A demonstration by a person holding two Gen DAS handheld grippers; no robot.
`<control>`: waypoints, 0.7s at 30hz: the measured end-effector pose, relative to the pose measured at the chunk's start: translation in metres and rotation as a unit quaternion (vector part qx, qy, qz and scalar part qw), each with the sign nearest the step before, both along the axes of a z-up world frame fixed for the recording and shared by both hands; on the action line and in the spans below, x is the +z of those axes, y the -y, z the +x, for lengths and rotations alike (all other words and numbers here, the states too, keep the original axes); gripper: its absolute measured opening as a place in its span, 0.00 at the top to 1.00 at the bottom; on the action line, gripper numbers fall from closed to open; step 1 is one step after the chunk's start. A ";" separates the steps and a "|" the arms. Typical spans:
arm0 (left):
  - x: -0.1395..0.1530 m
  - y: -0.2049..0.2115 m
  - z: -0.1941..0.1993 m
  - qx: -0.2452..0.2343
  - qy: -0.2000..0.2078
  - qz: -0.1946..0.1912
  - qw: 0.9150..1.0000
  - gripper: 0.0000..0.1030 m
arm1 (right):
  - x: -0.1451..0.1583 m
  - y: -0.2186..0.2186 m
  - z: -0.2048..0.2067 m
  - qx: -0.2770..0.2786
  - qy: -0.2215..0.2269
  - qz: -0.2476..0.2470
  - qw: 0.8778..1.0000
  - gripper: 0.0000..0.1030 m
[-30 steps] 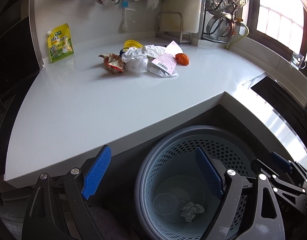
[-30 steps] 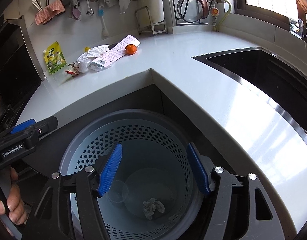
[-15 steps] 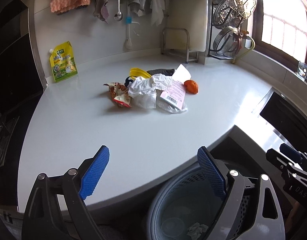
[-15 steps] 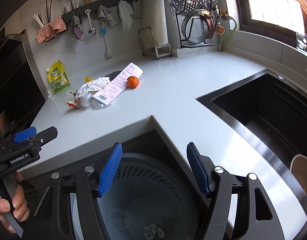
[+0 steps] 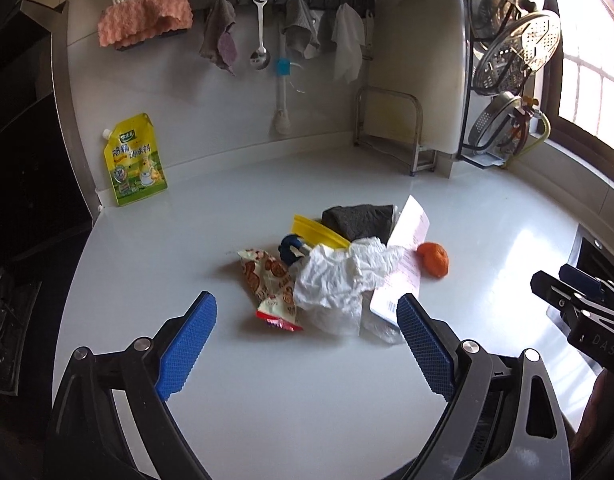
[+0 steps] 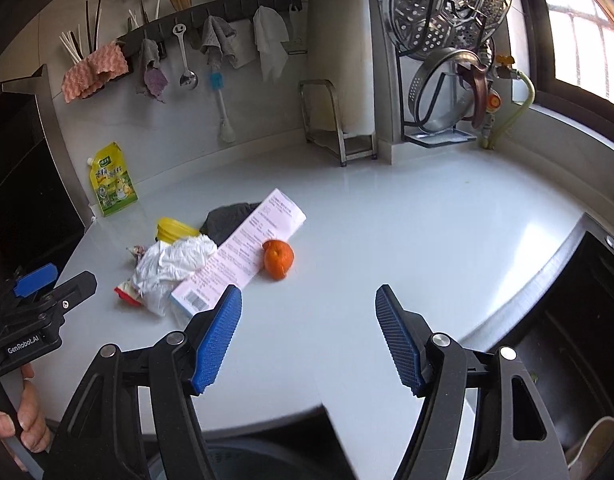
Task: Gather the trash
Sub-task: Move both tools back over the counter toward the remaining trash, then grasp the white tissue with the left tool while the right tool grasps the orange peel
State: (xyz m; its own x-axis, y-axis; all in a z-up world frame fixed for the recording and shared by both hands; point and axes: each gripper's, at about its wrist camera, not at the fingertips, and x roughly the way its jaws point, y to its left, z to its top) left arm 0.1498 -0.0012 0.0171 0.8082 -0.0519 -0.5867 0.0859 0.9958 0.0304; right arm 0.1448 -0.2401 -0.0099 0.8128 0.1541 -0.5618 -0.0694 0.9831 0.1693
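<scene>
Trash pile [image 5: 339, 276] beside orange [image 5: 433, 259], mid-counter [image 5: 267, 380]

1. Left wrist view: looks forward and down over the countertop [image 5: 267, 400] toward the back wall, near the trash pile [image 5: 339, 280].
2. Right wrist view: the same pile [image 6: 211, 268] from farther right.

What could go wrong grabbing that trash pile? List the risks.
1. The tissue lies over the wrapper and receipt, so the open left gripper may drag several pieces at once.
2. The orange touches the receipt and may roll if the paper gets pulled.
</scene>
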 end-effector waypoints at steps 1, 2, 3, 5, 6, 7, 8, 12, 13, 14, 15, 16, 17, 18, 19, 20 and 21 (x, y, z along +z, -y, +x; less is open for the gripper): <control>0.005 -0.001 0.005 0.003 0.006 0.001 1.000 0.13 | 0.006 -0.001 0.008 0.004 0.005 0.001 1.000 0.35; 0.009 -0.003 0.010 0.006 0.011 0.002 1.000 0.12 | 0.012 -0.001 0.016 0.007 0.010 0.001 1.000 0.35; 0.012 -0.004 0.015 0.009 0.016 0.003 1.000 0.11 | 0.015 -0.002 0.025 0.009 0.012 -0.003 1.000 0.35; 0.013 -0.005 0.024 0.013 0.018 0.003 1.000 0.10 | 0.015 -0.005 0.043 0.014 0.005 -0.008 1.000 0.35; 0.011 -0.005 0.028 0.015 0.015 0.003 1.000 0.10 | 0.012 -0.006 0.052 0.018 -0.003 -0.007 1.000 0.35; 0.008 -0.005 0.031 0.015 0.012 0.004 1.000 0.10 | 0.008 -0.008 0.059 0.022 -0.012 -0.006 1.000 0.35; 0.004 -0.004 0.034 0.015 0.008 0.007 1.000 0.10 | 0.002 -0.011 0.067 0.026 -0.020 -0.008 0.999 0.35; -0.015 -0.001 0.042 0.017 -0.012 0.015 1.000 0.10 | -0.021 -0.023 0.090 0.036 -0.053 -0.022 0.998 0.35; -0.019 -0.002 0.044 0.017 -0.017 0.014 1.000 0.10 | -0.026 -0.025 0.095 0.038 -0.059 -0.024 0.997 0.35; -0.022 -0.002 0.046 0.018 -0.021 0.014 1.000 0.10 | -0.030 -0.027 0.099 0.039 -0.065 -0.027 0.997 0.35; -0.026 -0.002 0.047 0.019 -0.024 0.016 0.999 0.10 | -0.034 -0.028 0.104 0.038 -0.070 -0.029 0.996 0.35; -0.028 -0.001 0.048 0.019 -0.025 0.018 0.999 0.10 | -0.037 -0.029 0.108 0.038 -0.075 -0.032 0.996 0.35; -0.029 -0.001 0.049 0.019 -0.026 0.020 0.999 0.10 | -0.038 -0.030 0.111 0.039 -0.077 -0.036 0.996 0.35; -0.030 -0.001 0.050 0.019 -0.026 0.021 0.999 0.10 | -0.040 -0.031 0.113 0.039 -0.078 -0.039 0.995 0.35; -0.031 0.000 0.051 0.018 -0.027 0.021 0.999 0.10 | -0.041 -0.031 0.116 0.040 -0.080 -0.042 0.995 0.35; -0.032 0.000 0.052 0.018 -0.027 0.020 0.999 0.10 | -0.042 -0.032 0.118 0.041 -0.083 -0.043 0.995 0.35; -0.033 0.000 0.053 0.018 -0.028 0.018 0.999 0.10 | -0.044 -0.033 0.122 0.042 -0.087 -0.045 0.994 0.35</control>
